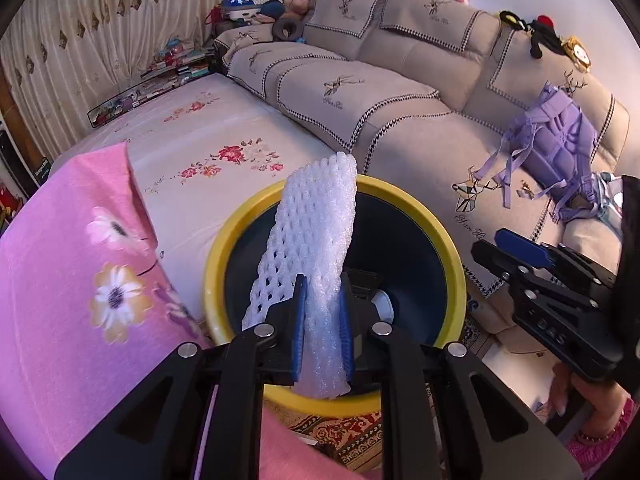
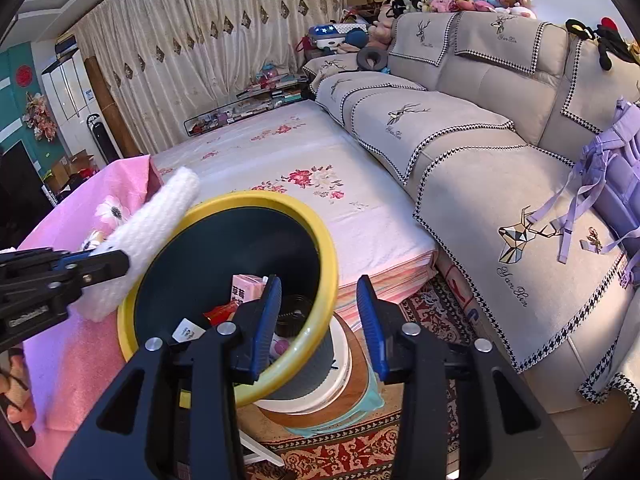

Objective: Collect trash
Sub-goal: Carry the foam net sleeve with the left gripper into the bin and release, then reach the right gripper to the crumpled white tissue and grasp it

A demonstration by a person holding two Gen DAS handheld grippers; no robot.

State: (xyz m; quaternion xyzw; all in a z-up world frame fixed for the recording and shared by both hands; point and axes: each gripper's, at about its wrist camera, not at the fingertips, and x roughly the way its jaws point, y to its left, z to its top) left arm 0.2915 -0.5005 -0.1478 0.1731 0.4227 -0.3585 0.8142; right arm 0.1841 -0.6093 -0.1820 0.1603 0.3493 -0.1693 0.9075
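My left gripper (image 1: 323, 332) is shut on a white foam fruit net (image 1: 316, 224) and holds it over the mouth of a dark trash bin with a yellow rim (image 1: 240, 232). In the right wrist view the net (image 2: 160, 220) hangs at the bin's left rim (image 2: 316, 224), held by the left gripper (image 2: 116, 264). My right gripper (image 2: 318, 320) is open and empty, its left finger just inside the bin's near rim. It also shows at the right of the left wrist view (image 1: 504, 252). Inside the bin lie a pink carton (image 2: 246, 288) and other wrappers.
A pink floral cloth (image 1: 80, 280) lies left of the bin. A white floral mattress (image 2: 304, 184) lies behind it. A beige sofa (image 2: 500, 168) with a purple bag (image 1: 560, 148) stands to the right. A patterned rug (image 2: 360, 448) covers the floor.
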